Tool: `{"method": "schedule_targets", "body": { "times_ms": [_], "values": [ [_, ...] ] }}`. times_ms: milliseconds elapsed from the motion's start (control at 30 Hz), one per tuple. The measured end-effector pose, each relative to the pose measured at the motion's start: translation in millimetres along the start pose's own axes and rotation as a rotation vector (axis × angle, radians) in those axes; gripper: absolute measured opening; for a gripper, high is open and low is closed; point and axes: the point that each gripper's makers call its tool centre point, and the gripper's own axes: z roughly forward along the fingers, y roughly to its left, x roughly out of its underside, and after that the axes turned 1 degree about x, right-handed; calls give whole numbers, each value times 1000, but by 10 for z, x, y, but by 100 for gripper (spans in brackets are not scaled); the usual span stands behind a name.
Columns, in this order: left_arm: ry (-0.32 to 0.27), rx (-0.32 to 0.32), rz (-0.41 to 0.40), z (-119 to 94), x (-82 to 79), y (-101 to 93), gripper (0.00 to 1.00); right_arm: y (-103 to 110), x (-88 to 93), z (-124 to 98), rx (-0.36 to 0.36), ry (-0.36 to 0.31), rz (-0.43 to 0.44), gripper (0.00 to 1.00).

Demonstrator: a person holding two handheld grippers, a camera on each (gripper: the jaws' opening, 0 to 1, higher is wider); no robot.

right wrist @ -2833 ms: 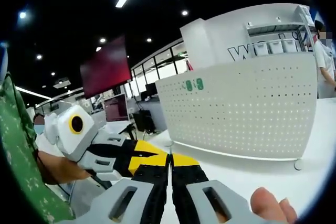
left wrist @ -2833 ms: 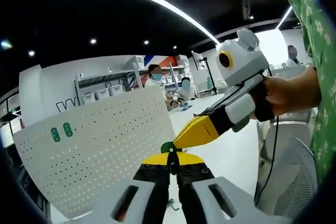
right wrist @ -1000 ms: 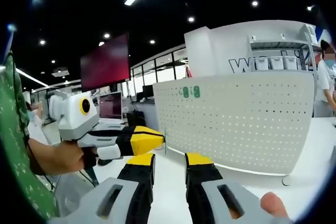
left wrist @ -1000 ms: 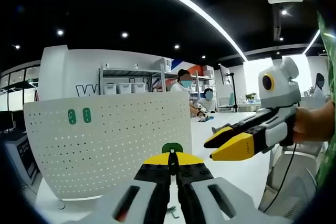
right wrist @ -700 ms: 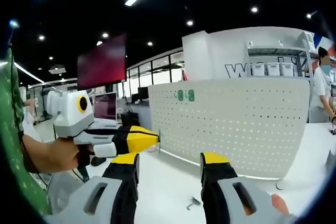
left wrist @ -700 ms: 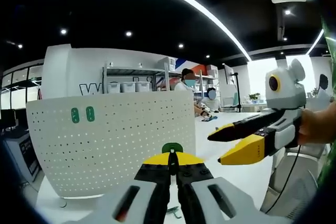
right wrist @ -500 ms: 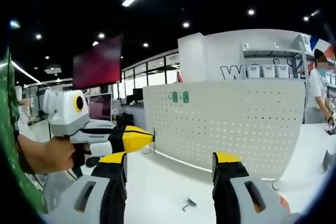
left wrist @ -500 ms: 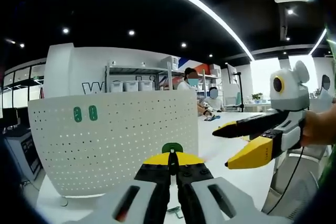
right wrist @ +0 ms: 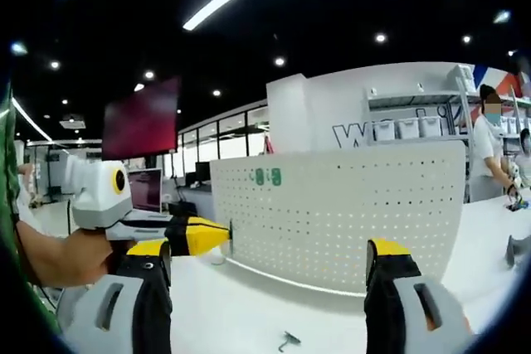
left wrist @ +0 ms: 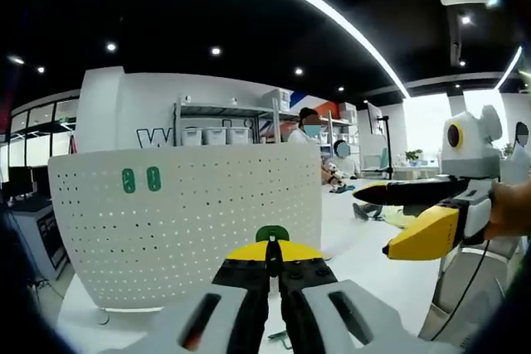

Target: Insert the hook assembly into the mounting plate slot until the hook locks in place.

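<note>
A white perforated mounting plate (left wrist: 191, 221) stands upright on the white table, with two green hooks (left wrist: 141, 179) near its top left. My left gripper (left wrist: 270, 246) is shut on a green hook assembly (left wrist: 271, 232), held in front of the plate's lower right part. My right gripper (left wrist: 383, 220) hangs open at the right, away from the plate. In the right gripper view, my right gripper (right wrist: 271, 264) stands wide open with nothing between its jaws. The plate (right wrist: 348, 213) is ahead, and the left gripper (right wrist: 221, 235) comes in from the left beside the plate's left edge.
A small metal piece (right wrist: 288, 340) lies on the table (right wrist: 249, 312) in front of the plate. Behind the plate are shelves with bins (left wrist: 216, 134) and people (left wrist: 311, 134). A dark red screen (right wrist: 141, 122) hangs at the far left.
My right gripper has opened wide and drawn away to the right of the left gripper. The left gripper stays shut on the green hook assembly, facing the plate.
</note>
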Motion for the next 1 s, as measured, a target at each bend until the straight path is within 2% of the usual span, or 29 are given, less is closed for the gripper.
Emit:
{"method": "schedule_targets", "body": {
  "times_ms": [267,567,767,1000],
  "values": [
    [-17,-48,-7,127,-108,172,2,-35,0,25,6,-1,-6,100],
    [-44,-135,-12,356,-295,506,2,-72,44,35,4,10,-4,100],
    [-64,-178,-20,514,-383,664,2,-108,74,47,2,16,2,99],
    [-99,-223,-16,681,-561,812,2,-155,93,67,-2,20,4,99]
  ]
}}
